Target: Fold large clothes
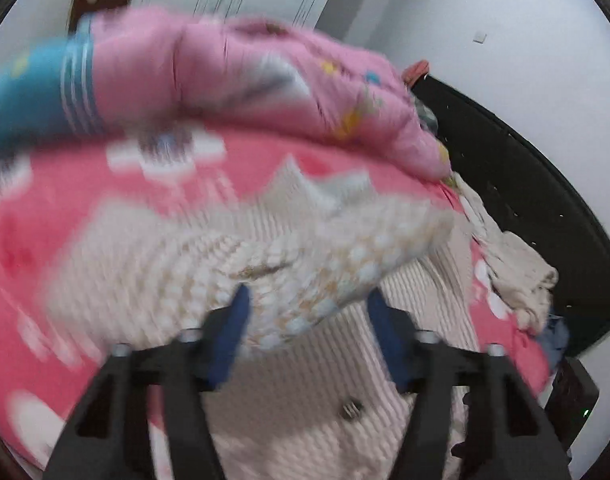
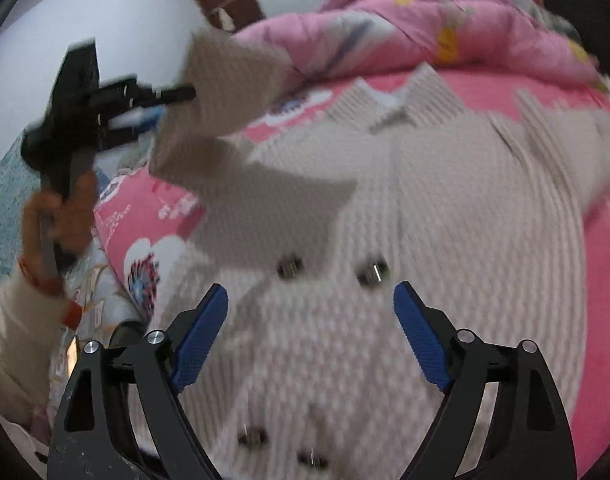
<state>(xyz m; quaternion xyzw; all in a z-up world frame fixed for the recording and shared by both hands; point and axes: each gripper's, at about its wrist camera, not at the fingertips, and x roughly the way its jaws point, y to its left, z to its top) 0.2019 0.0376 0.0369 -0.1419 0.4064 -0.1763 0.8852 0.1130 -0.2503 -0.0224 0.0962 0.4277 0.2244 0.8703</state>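
Hovering over the cardigan, spread button-side up on the bed, with the right claw wide open and empty. Same on the left claw: pads well apart, gripping nothing, with a sleeve flap in mid-air just off its tips, probably thrown across the body. Best to wait for the landing, then smooth flat and square to the button line before pinching the next edge, slowly, to avoid bunching.

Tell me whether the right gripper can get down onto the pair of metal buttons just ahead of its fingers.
Probably yes. The right gripper is open and empty above the cream knit cardigan, and the metal buttons lie uncovered just beyond its tips; the lifted sleeve hangs off to the left.
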